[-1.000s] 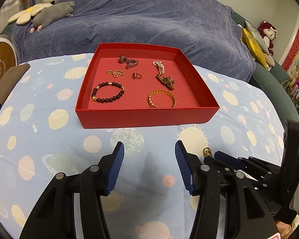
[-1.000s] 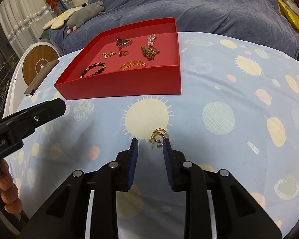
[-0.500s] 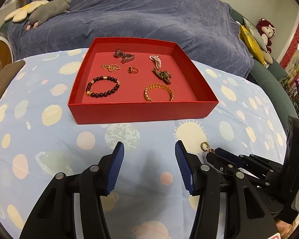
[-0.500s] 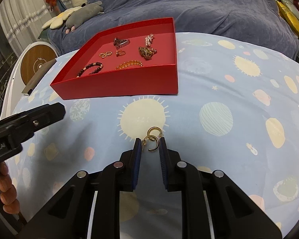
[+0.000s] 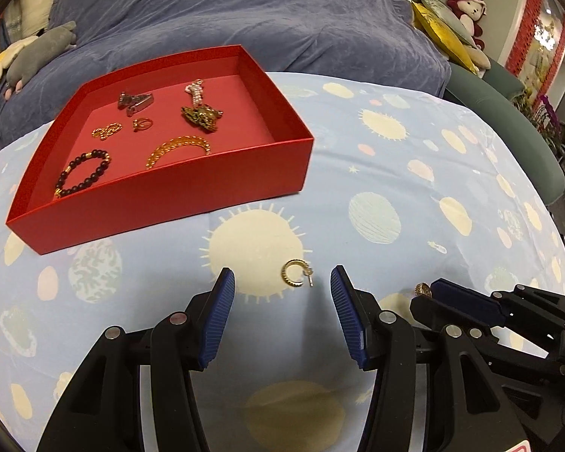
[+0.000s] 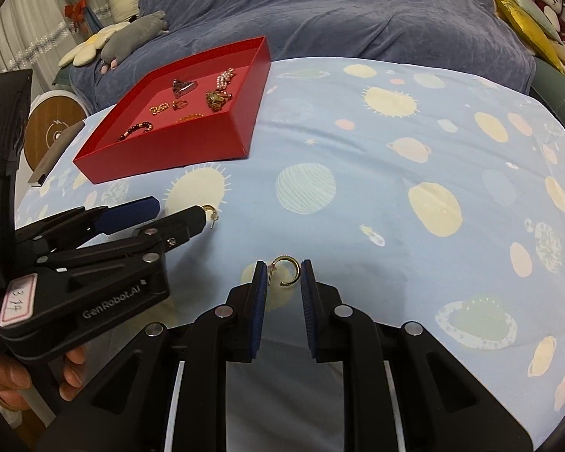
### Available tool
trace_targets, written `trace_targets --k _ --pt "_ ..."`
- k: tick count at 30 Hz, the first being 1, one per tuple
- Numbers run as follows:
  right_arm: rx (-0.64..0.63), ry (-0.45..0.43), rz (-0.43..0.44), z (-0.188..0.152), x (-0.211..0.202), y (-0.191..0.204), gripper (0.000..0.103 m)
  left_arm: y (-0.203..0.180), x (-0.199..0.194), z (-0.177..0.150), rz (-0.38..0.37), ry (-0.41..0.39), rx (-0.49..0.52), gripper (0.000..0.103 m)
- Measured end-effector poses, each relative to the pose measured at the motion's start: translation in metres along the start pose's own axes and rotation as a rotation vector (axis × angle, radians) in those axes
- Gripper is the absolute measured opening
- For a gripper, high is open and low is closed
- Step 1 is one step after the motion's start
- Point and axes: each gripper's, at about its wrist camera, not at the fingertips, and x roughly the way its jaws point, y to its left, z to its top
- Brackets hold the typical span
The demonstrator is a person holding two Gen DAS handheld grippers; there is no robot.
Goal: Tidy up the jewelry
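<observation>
A red box (image 5: 177,203) (image 6: 177,150) holds several jewelry pieces, among them a dark bead bracelet (image 5: 81,173) and a gold bangle (image 5: 179,147). One gold hoop earring (image 5: 297,273) (image 6: 210,211) lies on the planet-print cloth between the fingers of my open left gripper (image 5: 280,286) (image 6: 180,209). A second gold hoop earring (image 6: 285,271) (image 5: 422,288) sits between the narrowly parted pads of my right gripper (image 6: 282,277) (image 5: 429,290); I cannot tell if they pinch it.
The blue planet-print cloth (image 6: 395,188) covers the table. A blue-draped sofa (image 5: 245,11) with plush toys stands behind. A dark flat object (image 6: 54,150) and a round wooden disc (image 6: 52,132) lie at the left.
Both grippers moved right. The two earrings, together before, are now apart: one lies between my left fingers, the other stays between my right pads, which stand slightly wider.
</observation>
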Motion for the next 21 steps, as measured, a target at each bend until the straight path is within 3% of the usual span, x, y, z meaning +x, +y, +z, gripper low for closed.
trace_targets --k 1,3,5,8,15,21 --pt "0.002 -0.001 0.0 0.0 -0.001 -0.001 0.018 -0.003 0.004 0.0 0.002 0.002 0.006 0.051" --pt "0.008 0.0 0.001 -0.001 -0.002 -0.004 0.017 -0.007 0.012 0.0 0.005 0.01 0.017 0.036" --pt "0.012 0.003 0.004 -0.002 -0.003 -0.006 0.017 -0.011 0.015 -0.001 0.048 -0.015 0.053 0.031" --pt "0.004 0.005 0.008 -0.002 -0.003 -0.004 0.017 -0.009 0.013 -0.004 0.089 -0.034 0.085 0.016" --pt "-0.021 -0.003 0.032 0.003 -0.005 0.012 0.017 0.017 -0.005 -0.007 0.073 -0.025 0.02 0.016" --pt "-0.047 -0.035 0.07 0.018 -0.012 0.039 0.018 0.052 -0.051 -0.004 0.035 -0.08 -0.068 0.016"
